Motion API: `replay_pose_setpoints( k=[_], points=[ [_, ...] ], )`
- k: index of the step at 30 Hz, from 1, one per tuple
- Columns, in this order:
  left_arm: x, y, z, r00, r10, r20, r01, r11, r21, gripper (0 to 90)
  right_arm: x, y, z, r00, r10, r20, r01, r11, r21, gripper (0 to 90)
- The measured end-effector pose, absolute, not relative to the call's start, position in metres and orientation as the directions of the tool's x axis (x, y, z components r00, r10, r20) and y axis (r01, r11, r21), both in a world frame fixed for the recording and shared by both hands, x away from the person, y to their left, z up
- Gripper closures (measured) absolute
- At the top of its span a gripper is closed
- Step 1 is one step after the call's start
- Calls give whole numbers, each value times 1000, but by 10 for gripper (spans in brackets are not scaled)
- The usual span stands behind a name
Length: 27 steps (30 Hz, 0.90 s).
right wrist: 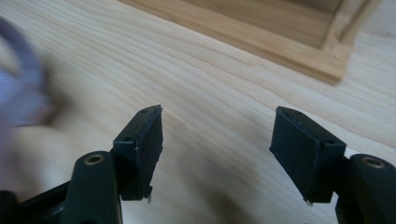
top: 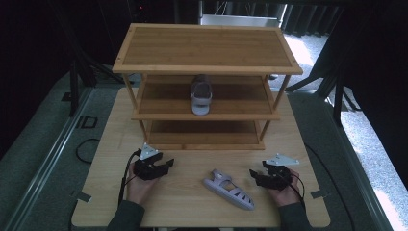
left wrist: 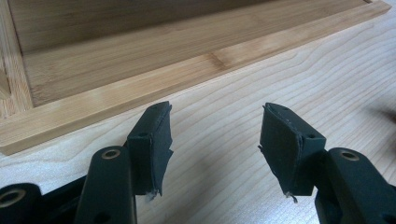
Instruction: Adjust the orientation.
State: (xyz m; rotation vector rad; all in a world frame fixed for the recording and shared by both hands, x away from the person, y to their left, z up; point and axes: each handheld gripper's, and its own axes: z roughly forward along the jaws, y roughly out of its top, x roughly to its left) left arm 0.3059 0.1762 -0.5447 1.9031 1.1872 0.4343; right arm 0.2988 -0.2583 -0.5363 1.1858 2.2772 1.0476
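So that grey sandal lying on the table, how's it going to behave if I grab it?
The grey sandal looks moulded with open straps, so it is probably light and somewhat bendy. It lies flat on the table, so it is unlikely to roll. A push would likely slide it across the smooth wood.

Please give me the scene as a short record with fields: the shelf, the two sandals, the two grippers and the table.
shelf: three-tier bamboo rack at the far side of the table
sandal on shelf: grey sandal, on the middle tier
sandal on table: second grey sandal, lying between the grippers, nearer the right one
left gripper: open, holding nothing
right gripper: open, holding nothing
table: light wooden table
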Motion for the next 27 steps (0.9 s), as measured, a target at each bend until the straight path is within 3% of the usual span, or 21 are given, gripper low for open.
replay_pose_setpoints(
  k=[12, 19, 27],
  points=[
    [307, 174, -547, 495, 859, -126, 576, -216, 789, 440, 254, -241, -510, -689, 722, 69, 459, 360, 812, 358],
    [306, 174, -547, 495, 860, -125, 575, -216, 789, 440, 273, -227, -516, -722, 680, 132, 487, 363, 795, 411],
    [306, 174, -546, 492, 861, -126, 574, -213, 790, 440, 280, -207, -522, -763, 627, 156, 492, 408, 769, 406]
  ],
)
